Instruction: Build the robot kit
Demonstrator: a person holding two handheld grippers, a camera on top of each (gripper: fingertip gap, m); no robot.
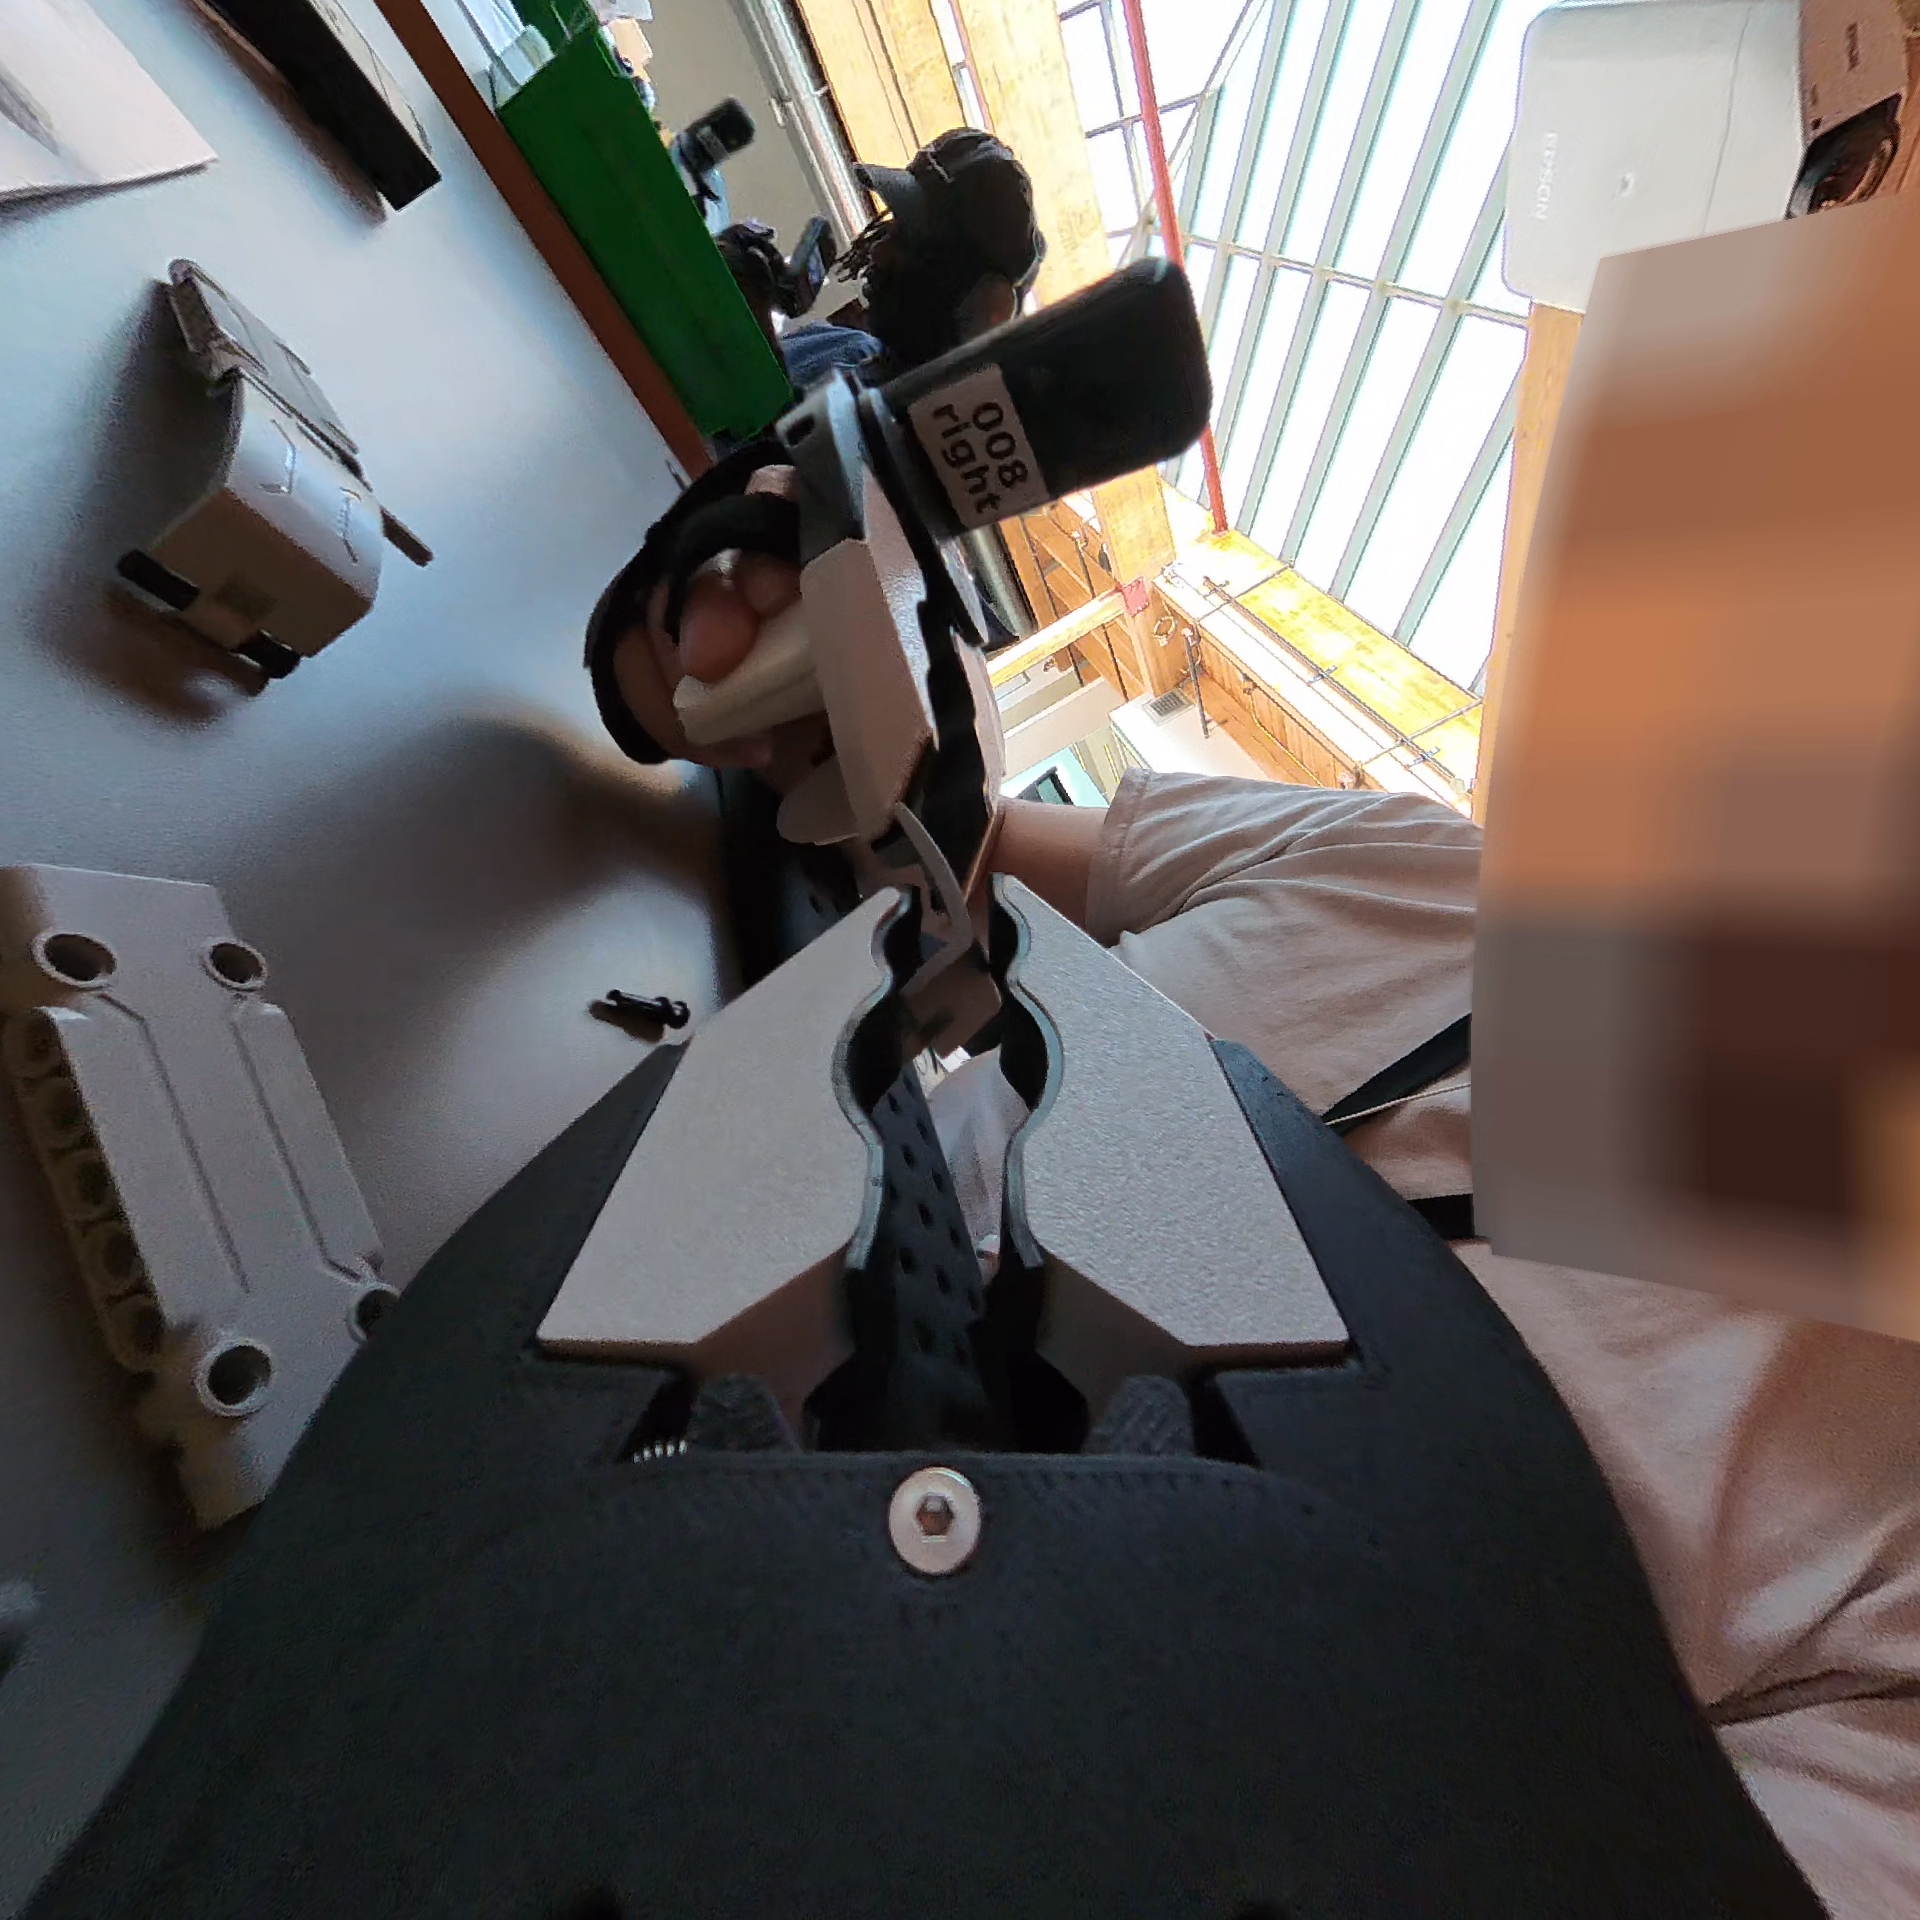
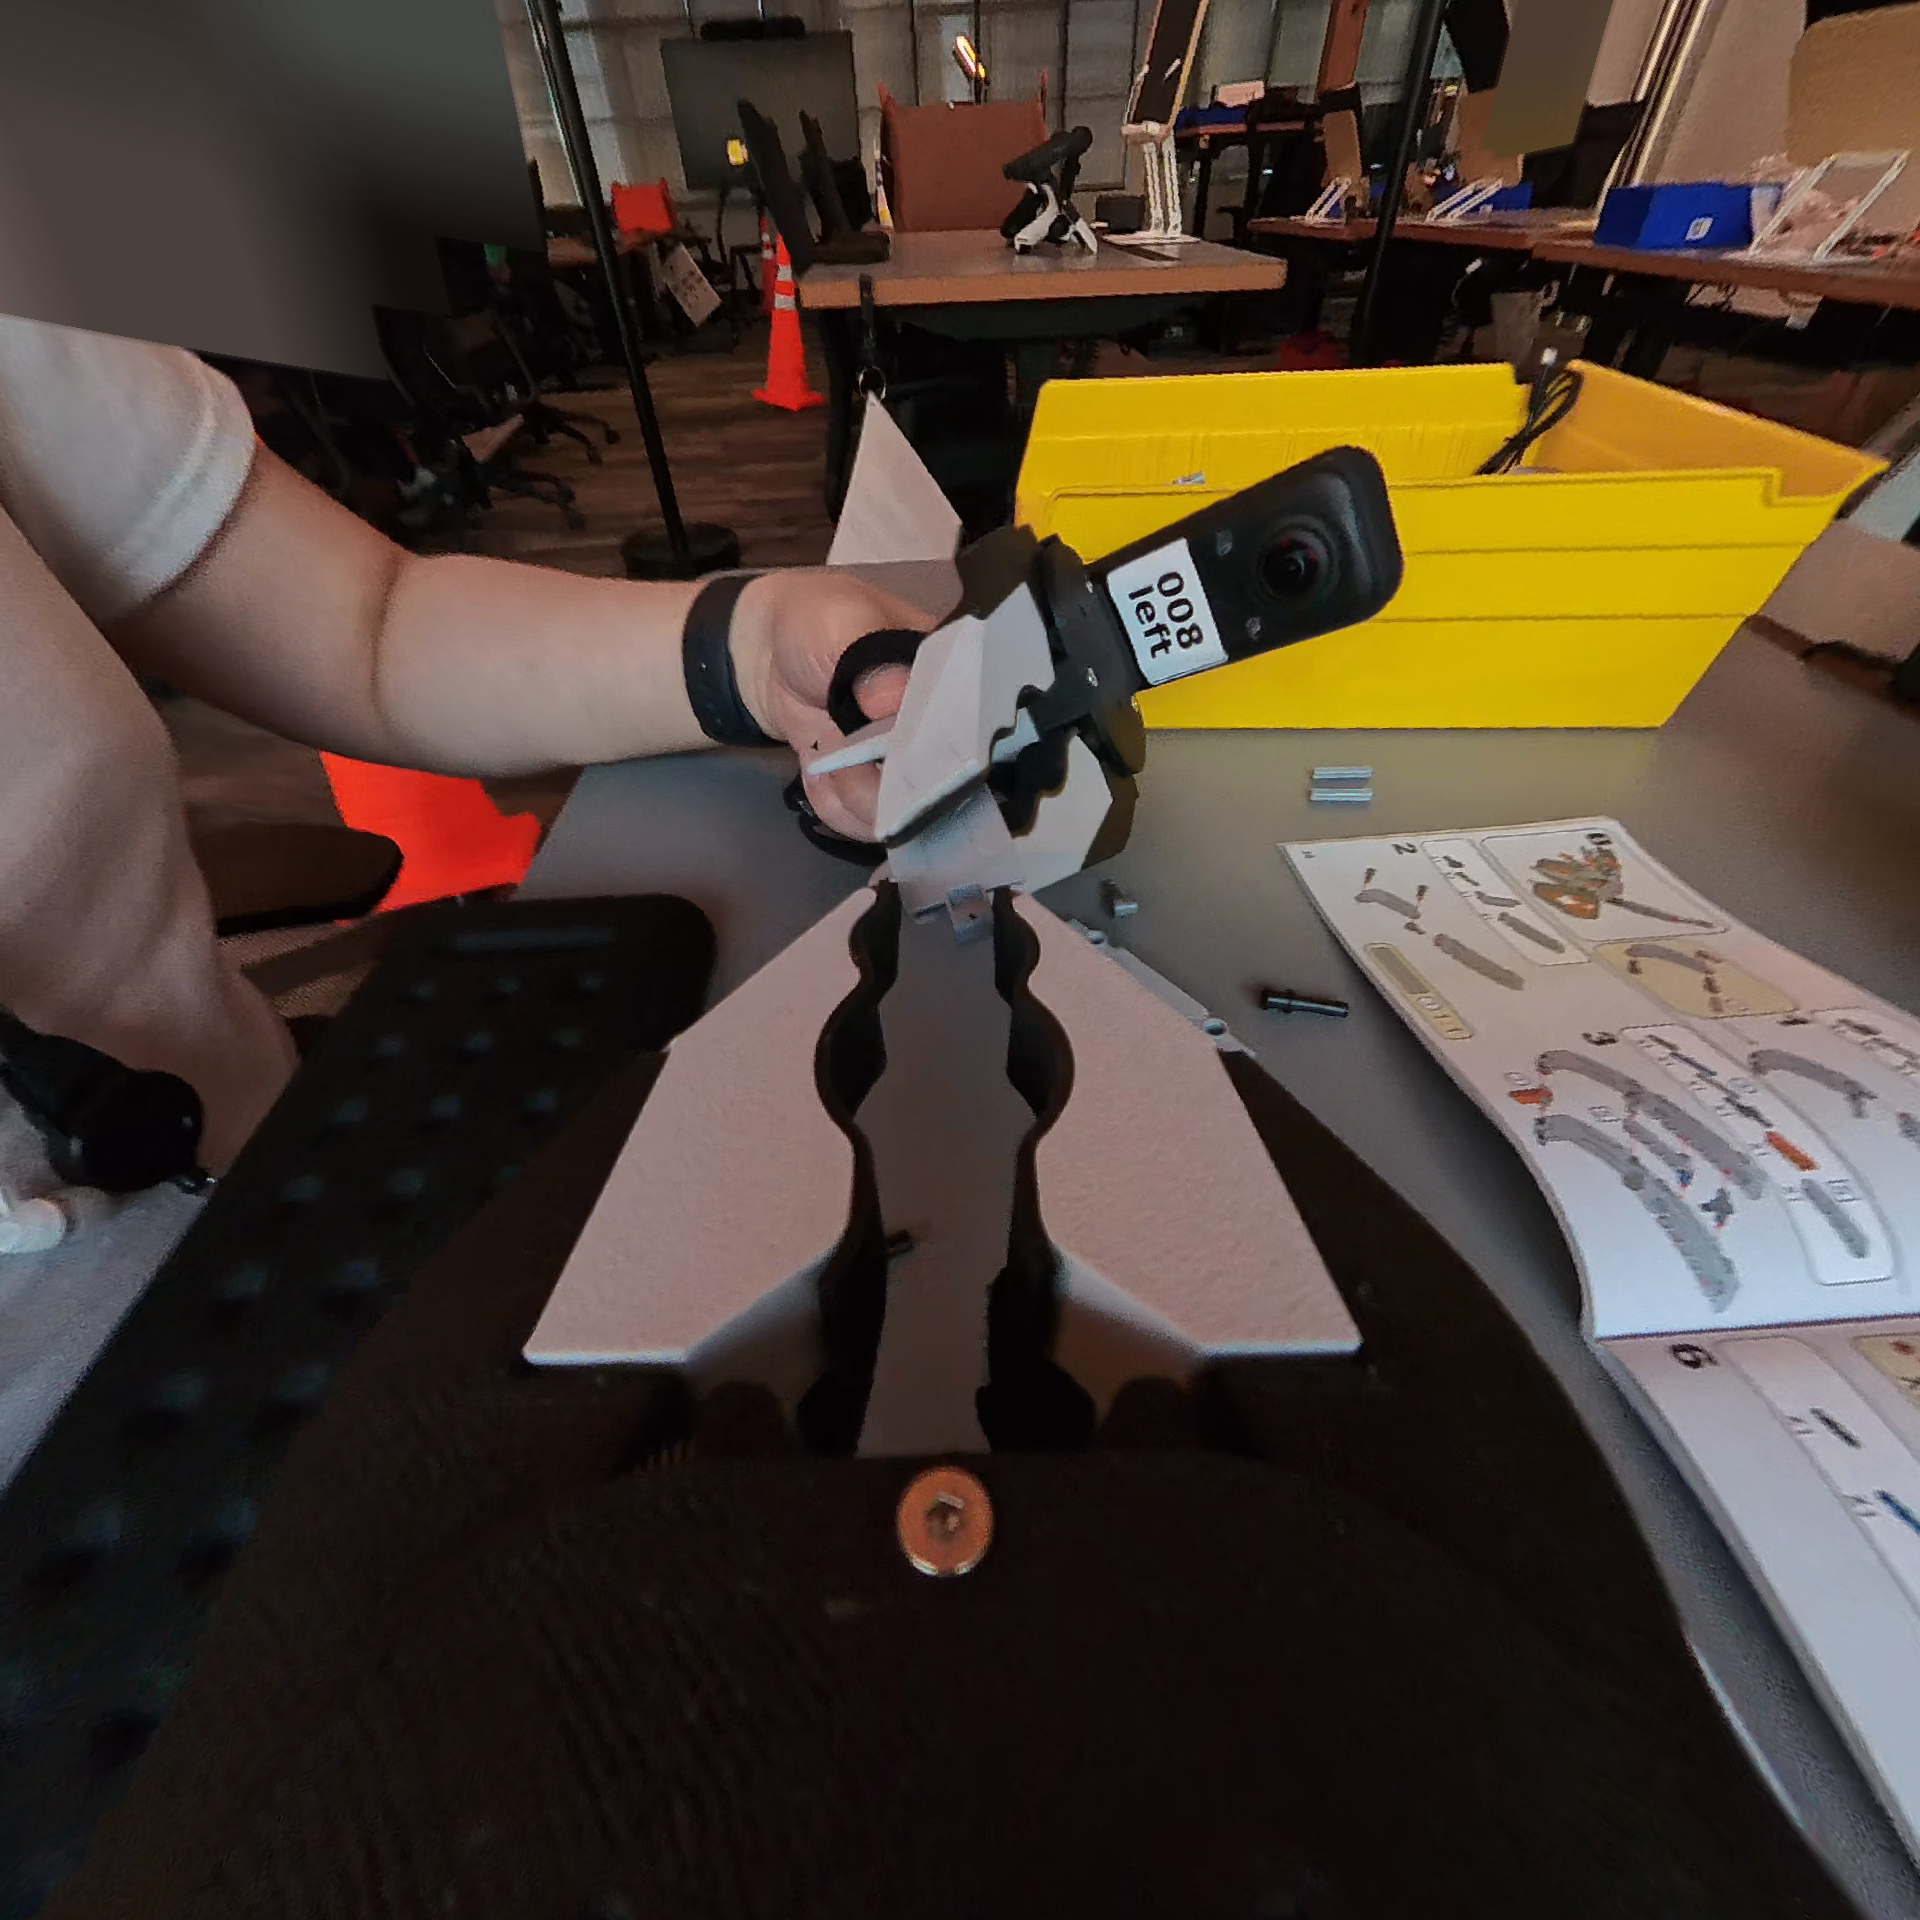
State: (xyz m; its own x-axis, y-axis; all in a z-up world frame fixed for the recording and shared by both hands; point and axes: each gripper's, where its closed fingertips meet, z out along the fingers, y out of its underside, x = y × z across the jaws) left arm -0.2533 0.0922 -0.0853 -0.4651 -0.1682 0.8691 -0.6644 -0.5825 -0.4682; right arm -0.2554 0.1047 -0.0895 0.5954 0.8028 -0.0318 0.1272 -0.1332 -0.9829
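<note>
My left gripper and right gripper meet tip to tip above the grey table. A small grey brick part sits between the left fingers, which are closed on it with a narrow gap. In the right wrist view the same part hangs below the left gripper and lies between my right fingertips, which are also closed to a narrow gap on it. In the left wrist view the right gripper comes down from above onto the part. A hand holds each gripper.
A yellow bin stands behind. An open instruction booklet, a black pin and two small grey rods lie at the right. A large grey panel, a grey brick assembly and a black pin lie on the table. Both grippers' tips are close together, under 4 cm apart. The black pin sits 12 centimeters or so from the ends of my right fingers.
</note>
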